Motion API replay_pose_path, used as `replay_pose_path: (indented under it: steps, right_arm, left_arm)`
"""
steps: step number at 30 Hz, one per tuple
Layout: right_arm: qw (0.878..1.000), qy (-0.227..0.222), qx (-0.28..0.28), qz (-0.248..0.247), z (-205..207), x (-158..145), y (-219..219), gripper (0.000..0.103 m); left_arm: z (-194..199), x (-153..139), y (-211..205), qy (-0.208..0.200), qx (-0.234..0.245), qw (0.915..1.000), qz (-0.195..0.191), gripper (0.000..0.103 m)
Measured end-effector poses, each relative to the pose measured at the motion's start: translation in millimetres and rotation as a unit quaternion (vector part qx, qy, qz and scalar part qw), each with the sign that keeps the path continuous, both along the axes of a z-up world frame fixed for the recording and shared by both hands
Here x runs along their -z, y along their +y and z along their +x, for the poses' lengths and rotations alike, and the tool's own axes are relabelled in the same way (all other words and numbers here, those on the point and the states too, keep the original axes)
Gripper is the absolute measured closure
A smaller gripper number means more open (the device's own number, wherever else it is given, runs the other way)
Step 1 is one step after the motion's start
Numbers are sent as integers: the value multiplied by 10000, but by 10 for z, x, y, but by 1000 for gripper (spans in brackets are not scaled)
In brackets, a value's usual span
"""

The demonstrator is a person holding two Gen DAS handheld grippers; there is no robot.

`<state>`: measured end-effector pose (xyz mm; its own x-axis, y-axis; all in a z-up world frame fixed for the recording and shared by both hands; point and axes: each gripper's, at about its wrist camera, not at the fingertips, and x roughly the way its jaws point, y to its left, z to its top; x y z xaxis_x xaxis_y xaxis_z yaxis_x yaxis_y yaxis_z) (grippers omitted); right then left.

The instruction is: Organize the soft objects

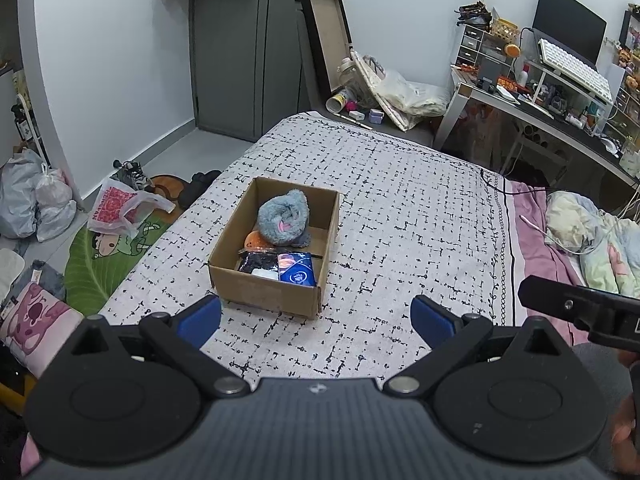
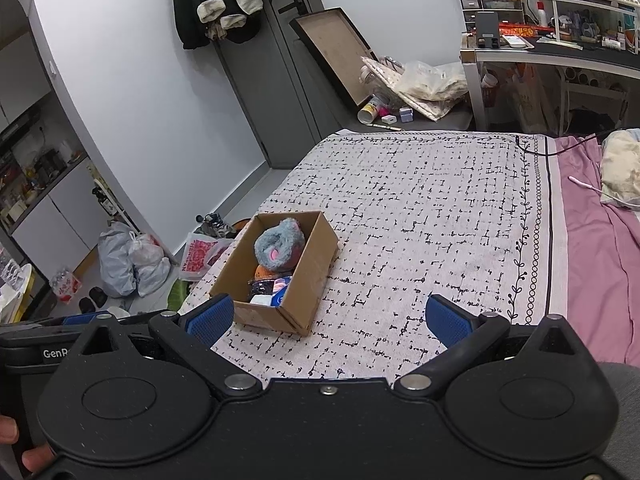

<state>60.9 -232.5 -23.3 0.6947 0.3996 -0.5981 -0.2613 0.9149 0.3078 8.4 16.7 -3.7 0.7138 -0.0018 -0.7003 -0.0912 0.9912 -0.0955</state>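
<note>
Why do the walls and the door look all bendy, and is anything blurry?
Left wrist view: the fisheye lens bows the door and walls, more toward the edges; the cardboard box near the middle stays sharp under even, soft light. Right wrist view: same bending, the desk tilts at the edge, with only faint shadows beside the box.

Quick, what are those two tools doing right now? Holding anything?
Left tool: open, holding nothing, above the bedspread.
Right tool: open, holding nothing.
</note>
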Motion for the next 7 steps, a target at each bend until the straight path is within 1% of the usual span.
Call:
replay_pose_path:
  steps: [7]
  right_arm:
    - [10000,28,-36,4,21,40,26,0]
  left_arm:
    - [6,-13,12,-114,-50,9999,10,3]
